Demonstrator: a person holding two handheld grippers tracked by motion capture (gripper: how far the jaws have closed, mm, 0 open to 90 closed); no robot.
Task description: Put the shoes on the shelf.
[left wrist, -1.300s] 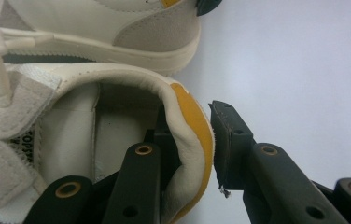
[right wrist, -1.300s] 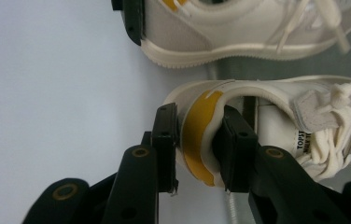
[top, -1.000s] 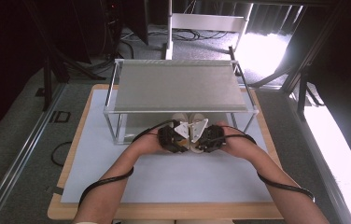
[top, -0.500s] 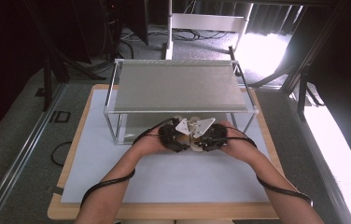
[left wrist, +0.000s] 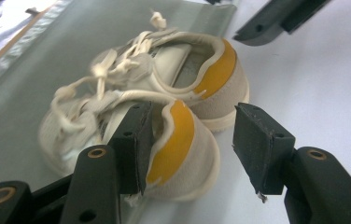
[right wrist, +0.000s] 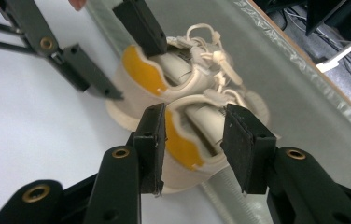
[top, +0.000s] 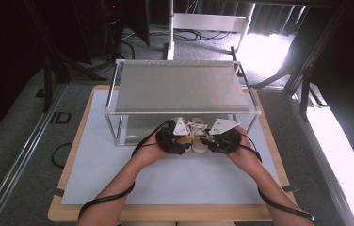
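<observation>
Two small cream shoes (top: 197, 135) with yellow heel patches lie side by side at the front edge of the shelf's grey floor. In the left gripper view my left gripper (left wrist: 190, 135) straddles the heel of the near shoe (left wrist: 183, 154). Its jaws have just been opening: one jaw is beside the collar, the other stands clear. In the right gripper view my right gripper (right wrist: 194, 126) straddles the heel of the other shoe (right wrist: 197, 144). Its jaws have also just been opening, and the heel lies loose between them. Both shoes rest on the surface. In the high view the left gripper (top: 189, 140) and right gripper (top: 209, 140) sit close together.
A metal-framed shelf with a flat grey top (top: 180, 87) stands over the shoes' toes, its front rail just above the grippers. A white sheet (top: 175, 174) covers the wooden table on the person's side. Cables trail along both forearms.
Both grippers have drawn back a little from under the shelf and moved slightly apart. Their jaws have opened off the shoes' heels, and the shoes now lie uncovered between them.
</observation>
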